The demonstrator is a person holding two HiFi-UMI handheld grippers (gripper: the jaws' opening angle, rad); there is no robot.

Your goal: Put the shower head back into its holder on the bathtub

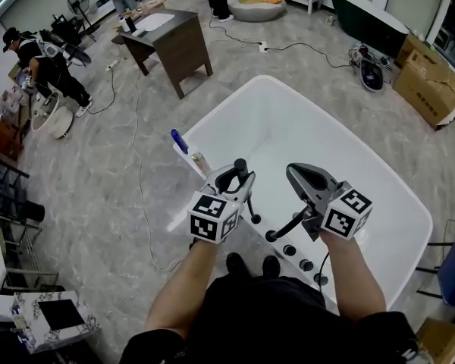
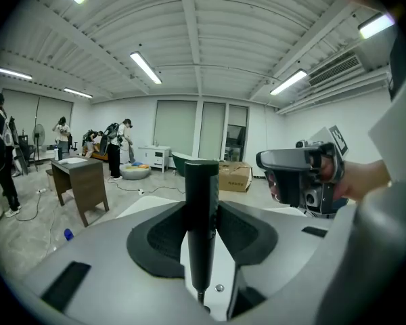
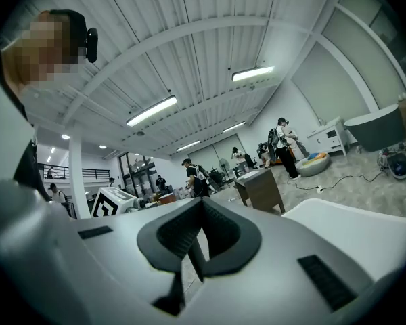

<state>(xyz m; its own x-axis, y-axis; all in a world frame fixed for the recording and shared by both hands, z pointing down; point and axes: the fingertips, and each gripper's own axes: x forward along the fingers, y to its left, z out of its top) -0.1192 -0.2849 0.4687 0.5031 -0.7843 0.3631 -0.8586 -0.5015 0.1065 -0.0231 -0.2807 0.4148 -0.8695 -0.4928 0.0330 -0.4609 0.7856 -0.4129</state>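
Black-and-white square markers (image 1: 214,217) cover the cubes on both hand-held grippers. The left gripper (image 1: 239,180) is clamped on the black cylindrical handle of the shower head (image 2: 201,208). The handle stands upright between the gripper's dark pads, over the near edge of the white bathtub (image 1: 326,127). Just to the right, the right gripper (image 3: 202,203) has its jaws brought together, with nothing seen between them. Below both grippers, a row of small black round fittings (image 1: 306,265) sits on the tub's rim. Ahead and to the left of the left gripper, a blue bottle (image 1: 179,140) rests on the rim. Farther ahead, a dark brown wooden desk (image 1: 174,44) stands on the grey marbled floor (image 1: 98,165), where a person in black (image 1: 45,63) bends over.
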